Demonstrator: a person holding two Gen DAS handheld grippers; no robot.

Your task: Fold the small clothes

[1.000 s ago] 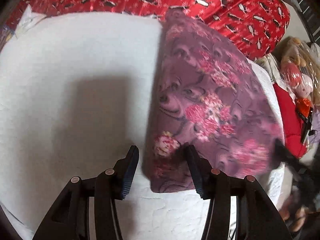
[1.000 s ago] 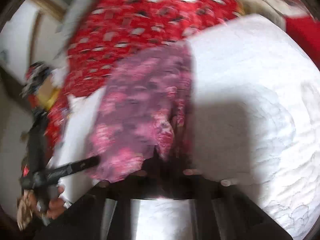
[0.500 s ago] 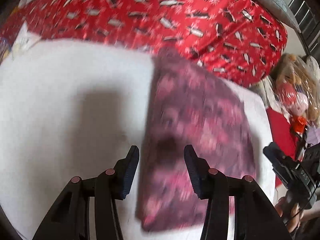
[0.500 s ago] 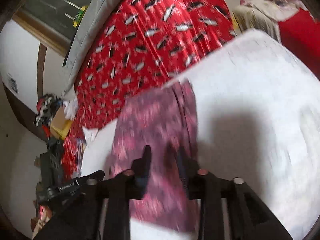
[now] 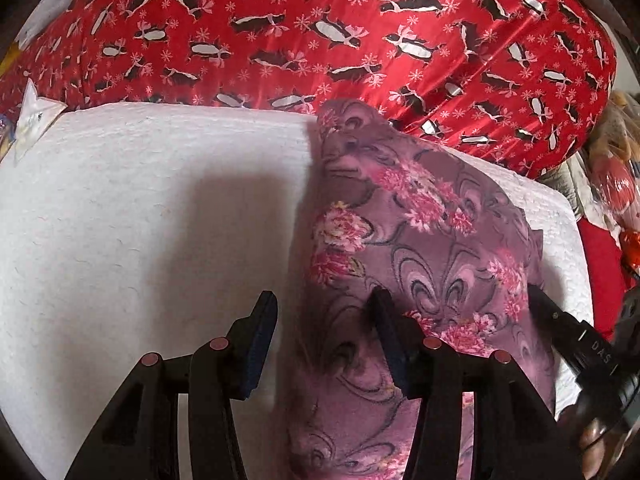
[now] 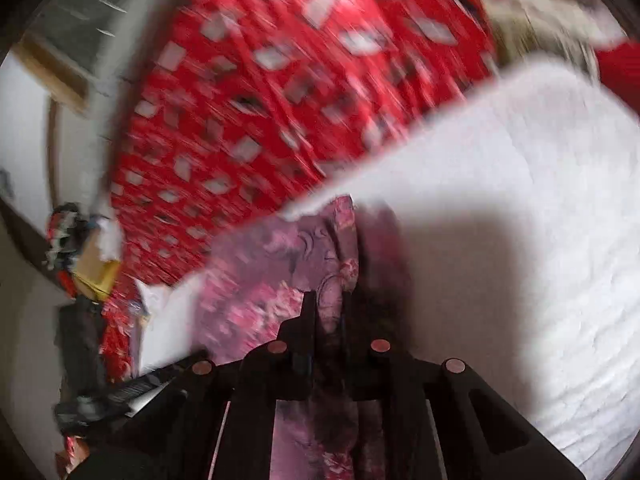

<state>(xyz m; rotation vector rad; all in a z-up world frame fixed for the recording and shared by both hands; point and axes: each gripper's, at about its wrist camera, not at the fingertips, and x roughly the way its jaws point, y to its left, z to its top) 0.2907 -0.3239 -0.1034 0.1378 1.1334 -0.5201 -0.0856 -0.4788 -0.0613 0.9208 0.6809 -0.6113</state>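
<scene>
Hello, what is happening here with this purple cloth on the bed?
A person with two hand-held grippers is folding a purple floral garment on a white quilt. The right gripper is pinched shut on the fabric. The left gripper is open above the garment's edge, holding nothing. A red penguin-print cover lies behind.

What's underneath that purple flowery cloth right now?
The purple floral cloth lies on the white quilted pad, which shows bare beside it. Whatever sits directly beneath the cloth is covered.
</scene>
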